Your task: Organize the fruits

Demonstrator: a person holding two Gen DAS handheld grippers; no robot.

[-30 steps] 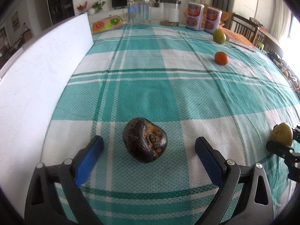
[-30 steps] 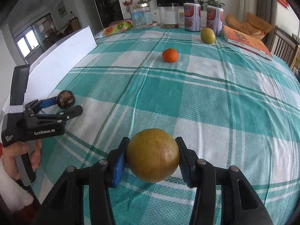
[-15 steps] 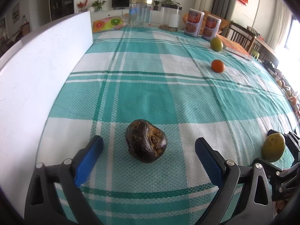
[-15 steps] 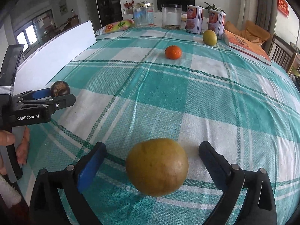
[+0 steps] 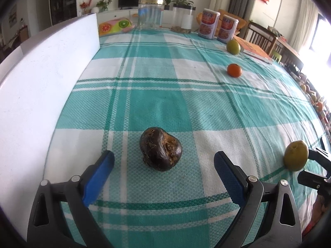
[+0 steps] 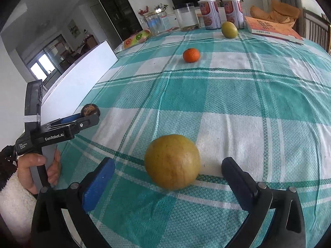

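Left wrist view: the left gripper [image 5: 163, 165] has its blue-padded jaws spread wide, and the dark brown, wrinkled, lumpy fruit [image 5: 161, 149] lies on the teal-and-white checked tablecloth [image 5: 165, 103] between and just ahead of the pads, touching neither; a tall white board [image 5: 41, 86] runs along the cloth's left edge; far off on the right of the cloth sit a small orange mandarin [image 5: 234, 70] and, beyond it, a round green fruit [image 5: 233, 47] beside an orange-covered book [image 5: 253, 49]; two red-and-white tins [image 5: 217, 28], a clear glass jar with a gold lid [image 5: 151, 13] and a fruit-printed cushion [image 5: 115, 25] stand at the far end; at the right edge a round yellow-green citrus fruit [image 5: 295, 155] rests on the cloth with the black tips of the other tool beside it.

Right wrist view: the right gripper [image 6: 168, 175] is likewise wide apart, the yellow-green citrus [image 6: 172, 161] sitting on the cloth between its pads with a gap on each side; to the left the person's left hand [image 6: 37, 169] grips the black handle of the left tool, whose tips flank the dark fruit [image 6: 90, 110] near the board; the mandarin [image 6: 191, 55] and green fruit [image 6: 229, 30] lie well apart from both, towards the far end.
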